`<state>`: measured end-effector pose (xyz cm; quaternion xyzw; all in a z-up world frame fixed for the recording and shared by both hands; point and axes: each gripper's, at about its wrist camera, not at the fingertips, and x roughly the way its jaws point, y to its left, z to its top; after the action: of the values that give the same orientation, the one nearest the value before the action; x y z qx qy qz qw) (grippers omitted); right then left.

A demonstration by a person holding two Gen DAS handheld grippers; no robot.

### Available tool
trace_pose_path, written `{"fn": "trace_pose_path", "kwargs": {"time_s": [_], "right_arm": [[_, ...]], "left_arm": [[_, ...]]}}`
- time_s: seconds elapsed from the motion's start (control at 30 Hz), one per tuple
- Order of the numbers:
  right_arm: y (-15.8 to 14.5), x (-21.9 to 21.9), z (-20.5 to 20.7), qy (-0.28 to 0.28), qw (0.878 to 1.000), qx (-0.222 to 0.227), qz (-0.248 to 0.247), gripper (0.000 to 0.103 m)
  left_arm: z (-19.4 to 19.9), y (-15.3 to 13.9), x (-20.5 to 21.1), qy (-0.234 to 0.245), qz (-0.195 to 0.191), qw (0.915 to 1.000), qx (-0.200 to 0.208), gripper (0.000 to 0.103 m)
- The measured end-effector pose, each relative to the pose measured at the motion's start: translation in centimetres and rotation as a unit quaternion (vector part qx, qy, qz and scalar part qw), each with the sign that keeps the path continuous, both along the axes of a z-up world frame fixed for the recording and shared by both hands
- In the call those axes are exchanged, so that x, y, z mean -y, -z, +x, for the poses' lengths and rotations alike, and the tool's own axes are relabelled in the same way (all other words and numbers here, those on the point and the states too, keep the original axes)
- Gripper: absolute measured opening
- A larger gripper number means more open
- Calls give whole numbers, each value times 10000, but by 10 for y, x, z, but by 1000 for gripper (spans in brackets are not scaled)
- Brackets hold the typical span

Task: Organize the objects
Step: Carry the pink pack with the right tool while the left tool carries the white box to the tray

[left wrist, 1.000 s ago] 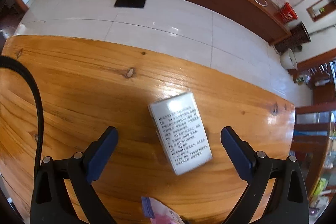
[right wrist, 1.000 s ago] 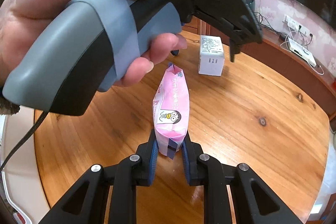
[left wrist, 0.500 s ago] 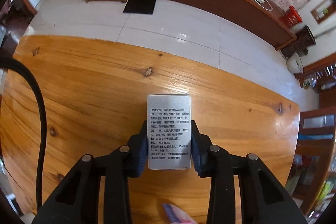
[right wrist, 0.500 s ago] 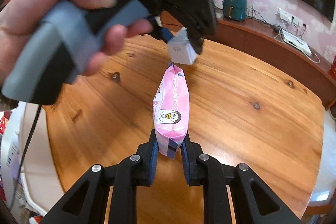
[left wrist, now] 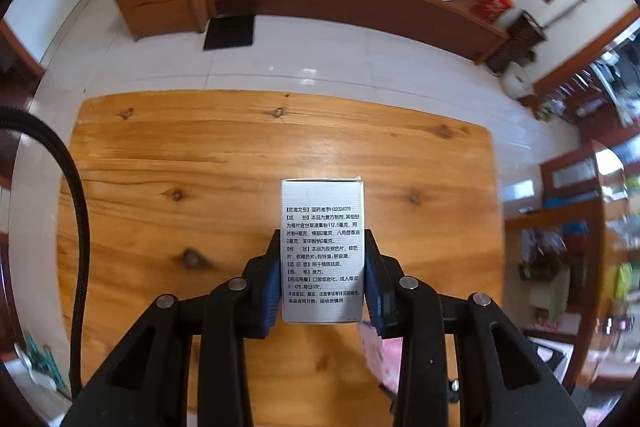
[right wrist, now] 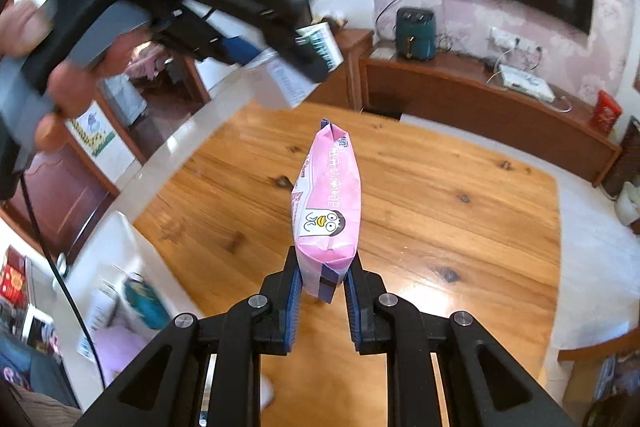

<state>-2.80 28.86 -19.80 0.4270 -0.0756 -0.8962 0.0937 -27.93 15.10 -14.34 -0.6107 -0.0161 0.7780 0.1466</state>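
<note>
Pinching a white medicine box (left wrist: 322,251) between its blue pads (left wrist: 271,291), the left gripper (left wrist: 322,287) holds it lifted clear of the wooden table (left wrist: 200,187) below. The box stands straight out ahead of the fingers, its printed face of small black text turned up toward the wrist camera, its far end reaching well past the fingertips. Just below and to the right of the left gripper's right finger, a pink corner of the snack packet (left wrist: 380,351) shows, blurred

From the right wrist view, the right gripper (right wrist: 320,291) is pressed tight on the near end of that pink packet (right wrist: 328,203), which points forward and slightly up from the pads. A cartoon face with round eyes and a yellow beak sits on a white patch near the gripped end, and white lettering runs along the packet toward its crimped blue tip. The packet hangs above the tabletop, not touching it

Up and to the left of the right gripper, the person's left hand (right wrist: 60,83) grips the grey handle of the other tool, motion-blurred, with the box (right wrist: 316,55) visible at its tip, higher than the packet and well ahead of the right fingers

Beyond the table stands a long wooden sideboard (right wrist: 500,107) carrying a dark green appliance (right wrist: 415,33)
</note>
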Motion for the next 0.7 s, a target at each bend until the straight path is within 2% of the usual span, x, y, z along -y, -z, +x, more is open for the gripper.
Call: {"fn": "trace_pose_path", "kwargs": {"time_s": [0.2, 0.4, 0.53, 0.7], "right_arm": [[-55, 51, 46, 633, 9979, -130, 84, 20], [-99, 117, 93, 1247, 9918, -255, 77, 20], [-120, 160, 119, 1437, 9889, -368, -40, 20], [-126, 189, 137, 1551, 9871, -308, -253, 20]], "left_arm": [[57, -68, 39, 560, 303, 9976, -257, 38], [124, -128, 96, 1208, 574, 9895, -550, 38], [158, -145, 131, 1527, 774, 9830, -661, 38], [193, -144, 174, 1858, 846, 9766, -674, 38]]}}
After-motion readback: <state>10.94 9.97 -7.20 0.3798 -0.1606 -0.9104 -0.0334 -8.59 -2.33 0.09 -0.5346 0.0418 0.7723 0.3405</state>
